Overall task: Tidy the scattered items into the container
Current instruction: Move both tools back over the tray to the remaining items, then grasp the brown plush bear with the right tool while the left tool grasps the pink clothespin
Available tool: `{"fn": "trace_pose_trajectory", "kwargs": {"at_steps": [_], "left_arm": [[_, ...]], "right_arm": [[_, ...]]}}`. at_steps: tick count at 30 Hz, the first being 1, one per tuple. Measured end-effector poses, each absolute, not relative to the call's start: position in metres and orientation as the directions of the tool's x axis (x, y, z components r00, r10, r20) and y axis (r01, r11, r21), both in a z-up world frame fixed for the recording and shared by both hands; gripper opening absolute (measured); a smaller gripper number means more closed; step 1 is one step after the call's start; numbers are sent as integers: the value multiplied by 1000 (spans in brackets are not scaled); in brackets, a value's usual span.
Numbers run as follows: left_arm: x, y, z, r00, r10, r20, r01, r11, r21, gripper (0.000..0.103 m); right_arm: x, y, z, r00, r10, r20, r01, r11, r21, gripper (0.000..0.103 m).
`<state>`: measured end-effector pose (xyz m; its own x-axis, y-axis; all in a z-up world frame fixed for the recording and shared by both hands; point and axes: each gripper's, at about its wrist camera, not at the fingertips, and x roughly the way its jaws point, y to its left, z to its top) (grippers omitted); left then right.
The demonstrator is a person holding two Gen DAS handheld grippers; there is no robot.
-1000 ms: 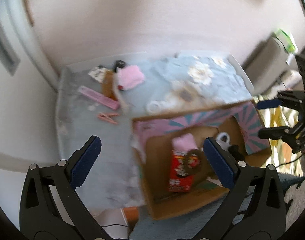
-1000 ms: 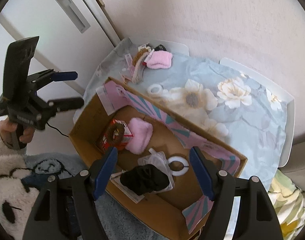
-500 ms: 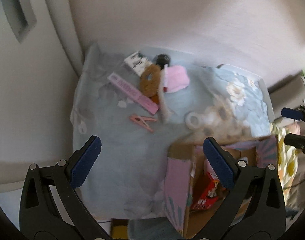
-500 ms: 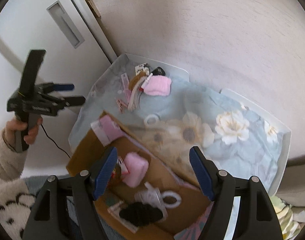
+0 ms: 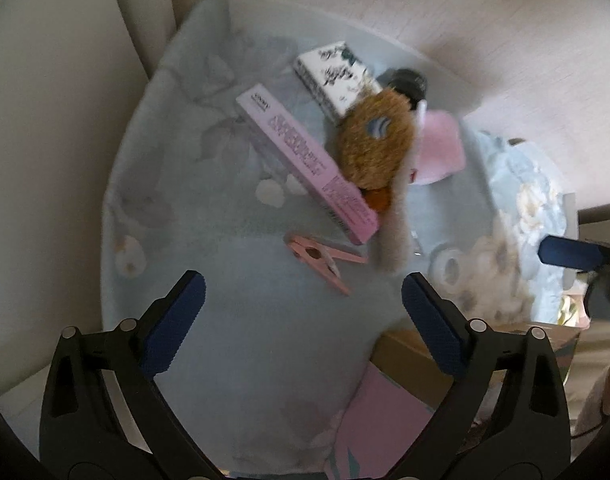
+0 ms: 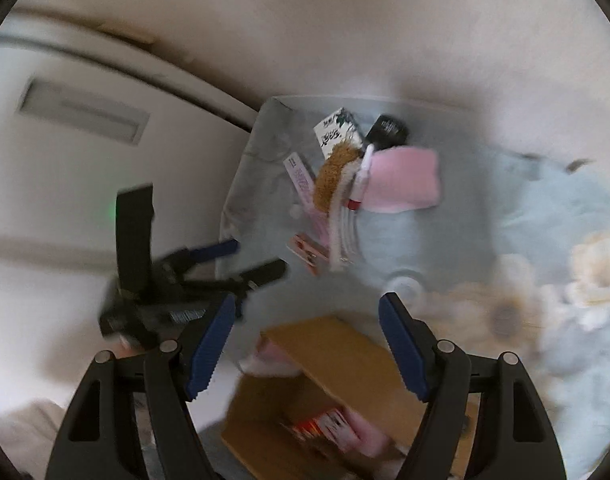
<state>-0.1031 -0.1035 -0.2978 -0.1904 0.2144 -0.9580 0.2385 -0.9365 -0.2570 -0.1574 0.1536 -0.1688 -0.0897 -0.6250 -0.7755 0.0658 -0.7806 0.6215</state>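
Observation:
My left gripper (image 5: pixel 303 306) is open and empty above the blue cloth, just short of a pink clothespin (image 5: pixel 323 258). Beyond it lie a long pink box (image 5: pixel 305 160), a brown fuzzy scrunchie (image 5: pixel 375 144), a white patterned box (image 5: pixel 337 74), a black round item (image 5: pixel 405 78), a pink cloth (image 5: pixel 441 148) and a tape roll (image 5: pixel 451 270). My right gripper (image 6: pixel 307 332) is open and empty over the cardboard box (image 6: pixel 329 360), which holds a red packet (image 6: pixel 325 426). The left gripper also shows in the right wrist view (image 6: pixel 245 260).
The floral blue cloth (image 5: pixel 185 208) covers a white table against the wall. A white door (image 6: pixel 81 112) stands at the left. The cardboard box corner (image 5: pixel 401 360) sits at the lower right of the left wrist view.
Both grippers have moved away from the box toward the scattered items at the table's far left corner. The items now look larger and nearer. Both stay open and empty.

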Motion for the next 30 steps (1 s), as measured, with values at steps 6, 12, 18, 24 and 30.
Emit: {"fn": "trace_pose_trajectory", "kwargs": {"at_steps": [6,12,18,24,30], "left_arm": [[-111,-97,-314,-168,216,-962,239,-938,-252,95],[-117,-85,-319,-158,221,-963,226,-941,-253,94],[-119,-68,-319,-150,166,-975,179,-965,-192,80],[-114,-55,-312,-170,155,-973,134,-975,-178,59],[-109,-57,-304,-186,196,-963,146,-964,-224,38]], "right_arm": [[-187,136,-209,-23,-665,-746,-31,-746,666,71],[-205,121,-235,1,-663,-749,-76,-747,661,70],[-214,106,-258,46,-647,-761,-94,-761,642,55],[-215,105,-274,71,-629,-774,-114,-776,620,32],[-210,116,-278,57,-652,-756,-144,-755,640,18]]}}
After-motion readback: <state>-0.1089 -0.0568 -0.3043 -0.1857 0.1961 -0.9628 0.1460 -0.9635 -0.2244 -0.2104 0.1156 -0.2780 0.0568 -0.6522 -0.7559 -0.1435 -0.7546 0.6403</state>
